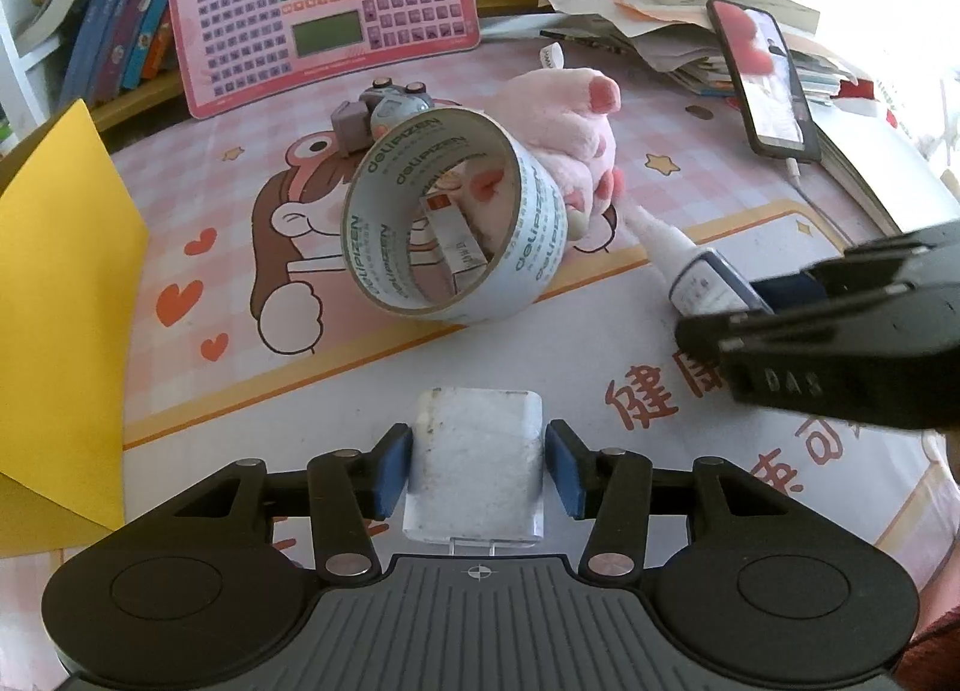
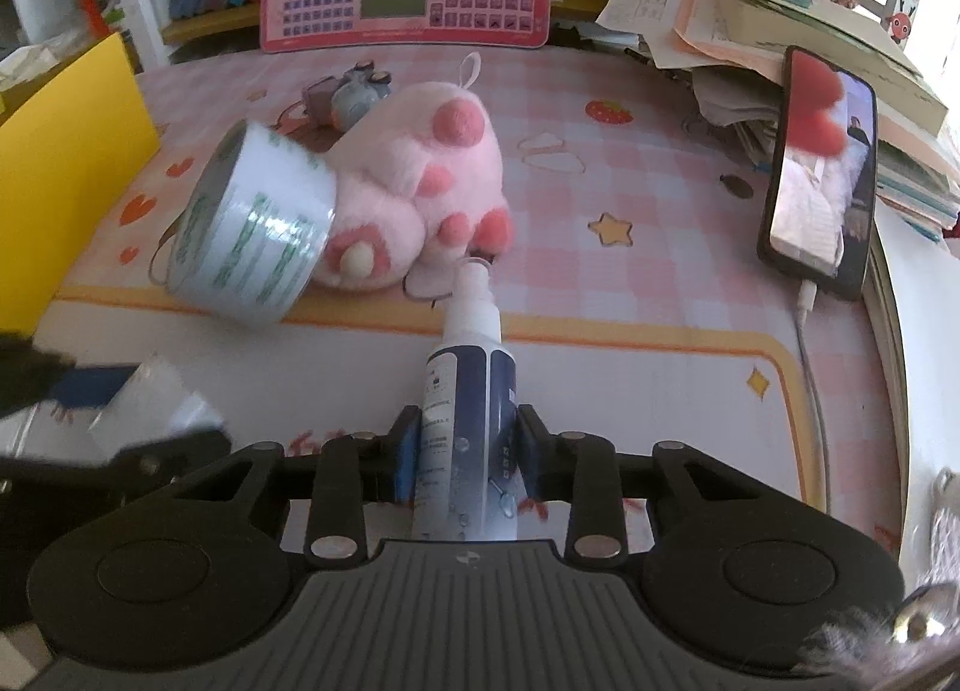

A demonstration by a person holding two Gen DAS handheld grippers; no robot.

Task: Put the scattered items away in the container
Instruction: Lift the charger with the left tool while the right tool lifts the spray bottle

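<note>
White and navy, the spray bottle (image 2: 471, 421) is clamped between the jaws of the right gripper (image 2: 468, 457), nozzle pointing away toward the plush (image 2: 420, 181). Beside it, the left gripper (image 1: 478, 469) has its jaws about a clear, frosted plastic case (image 1: 477, 463); the blue pads sit right at its sides with a sliver of gap showing, so the jaws look slightly apart rather than pressing, and I cannot say the case is truly held. Just beyond the case, a tape roll (image 1: 453, 217) stands tilted on its edge, leaning against the pink plush, and through its hole a small white box (image 1: 453, 238) shows. Behind the roll sits a small grey toy (image 1: 384, 112). All of this lies on a bench covered by a pink checked mat (image 1: 198, 283) with cartoon figures and hearts. At the left edge stands a yellow container (image 1: 60, 331), well apart from the bottle. To the right a phone (image 2: 822, 175) leans against a heap of papers (image 2: 708, 31), cable plugged in. At the back a pink keyboard toy (image 1: 324, 1) is propped against shelved books (image 1: 120, 31).
</note>
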